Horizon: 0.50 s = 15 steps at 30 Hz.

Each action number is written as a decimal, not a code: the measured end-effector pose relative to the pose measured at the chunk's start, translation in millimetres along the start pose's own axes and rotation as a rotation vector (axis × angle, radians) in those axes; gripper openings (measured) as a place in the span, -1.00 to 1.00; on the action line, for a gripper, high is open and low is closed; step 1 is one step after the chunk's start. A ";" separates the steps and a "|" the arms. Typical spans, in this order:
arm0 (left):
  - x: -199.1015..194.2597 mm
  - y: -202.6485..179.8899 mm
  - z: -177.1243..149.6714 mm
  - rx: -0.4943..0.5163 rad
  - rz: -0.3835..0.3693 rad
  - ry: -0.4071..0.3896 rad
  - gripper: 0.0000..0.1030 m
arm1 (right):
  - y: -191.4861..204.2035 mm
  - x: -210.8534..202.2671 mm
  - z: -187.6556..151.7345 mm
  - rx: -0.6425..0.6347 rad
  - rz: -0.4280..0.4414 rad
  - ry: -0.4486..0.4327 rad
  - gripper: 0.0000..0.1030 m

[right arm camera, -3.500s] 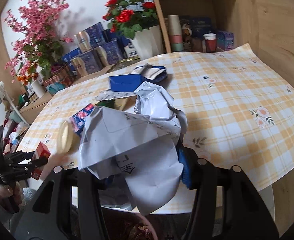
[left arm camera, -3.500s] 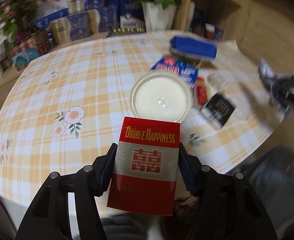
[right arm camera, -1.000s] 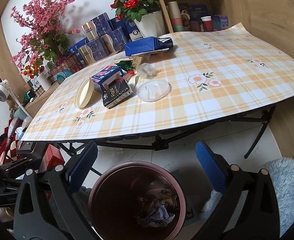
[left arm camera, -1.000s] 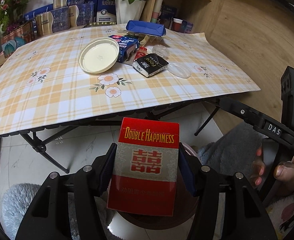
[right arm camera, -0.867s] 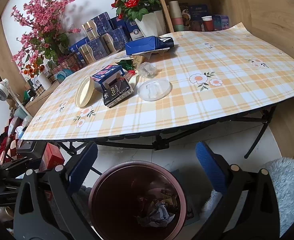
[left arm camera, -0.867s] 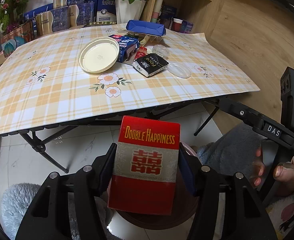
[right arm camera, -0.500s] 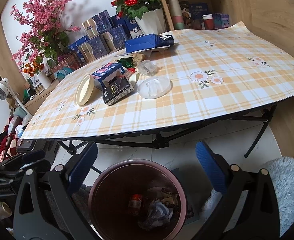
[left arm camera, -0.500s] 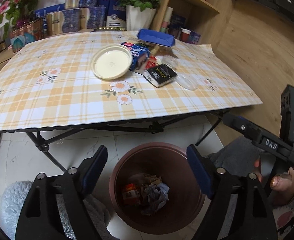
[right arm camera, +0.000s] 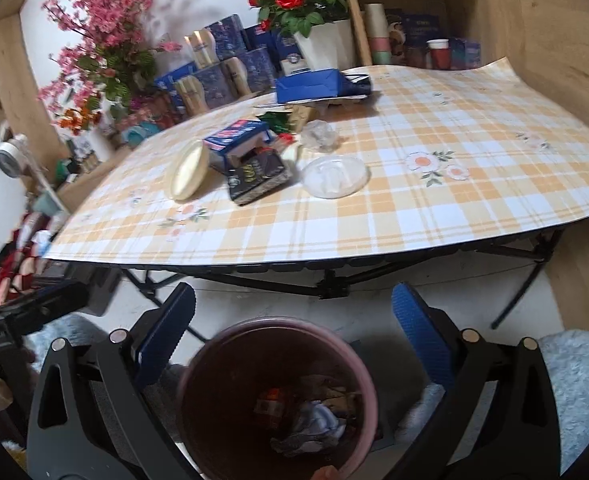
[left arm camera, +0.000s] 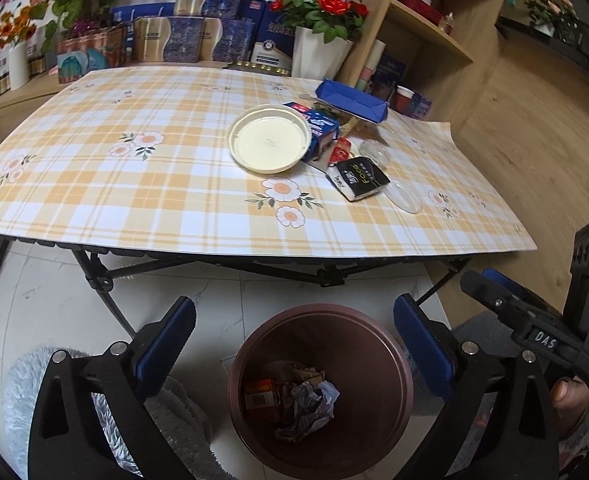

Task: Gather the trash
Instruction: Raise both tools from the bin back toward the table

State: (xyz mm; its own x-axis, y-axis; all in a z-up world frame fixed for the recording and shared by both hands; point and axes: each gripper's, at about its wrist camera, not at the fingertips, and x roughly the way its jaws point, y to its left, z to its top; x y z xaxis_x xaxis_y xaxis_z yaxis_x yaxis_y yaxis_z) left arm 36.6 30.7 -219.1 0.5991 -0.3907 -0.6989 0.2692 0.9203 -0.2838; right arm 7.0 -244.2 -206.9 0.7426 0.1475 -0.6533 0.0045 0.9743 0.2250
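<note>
left gripper (left arm camera: 290, 344) jaws opening wide, nothing between them; right gripper (right arm camera: 292, 336) jaws wide apart, empty. both above bin (left arm camera: 390, 364) holding red carton (left arm camera: 260, 398) and crumpled paper (left arm camera: 308, 404). remaining trash on desk (left arm camera: 134, 200).

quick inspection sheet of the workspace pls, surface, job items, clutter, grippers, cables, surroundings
surface: folding table under a yellow plaid cloth
job's things: brown bin on the floor holds a red pack and crumpled paper; cream lid, black packet, clear lid, blue box on the table
clutter: nothing seen beyond the trash
grippers: left gripper jaws opening, nothing between; right gripper open, empty
cables: nothing seen
surroundings: red roses, wooden shelf, grey rug
</note>
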 end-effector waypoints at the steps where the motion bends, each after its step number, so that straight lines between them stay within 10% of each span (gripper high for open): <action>1: -1.0 1.5 0.1 -0.010 0.005 -0.007 0.88 | 0.4 0.3 0.5 -0.006 -0.023 -0.003 0.89; 15: -25.3 21.3 23.1 -0.067 0.080 -0.132 0.88 | -15.7 -0.7 43.4 0.016 0.063 -0.006 0.89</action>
State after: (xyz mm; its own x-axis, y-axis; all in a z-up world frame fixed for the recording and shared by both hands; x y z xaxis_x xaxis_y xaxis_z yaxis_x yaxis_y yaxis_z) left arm 44.6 59.8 -192.3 0.7113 -0.3114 -0.6302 0.1684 0.9459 -0.2773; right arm 35.4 -267.1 -178.6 0.7459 0.2069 -0.6331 -0.0315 0.9605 0.2767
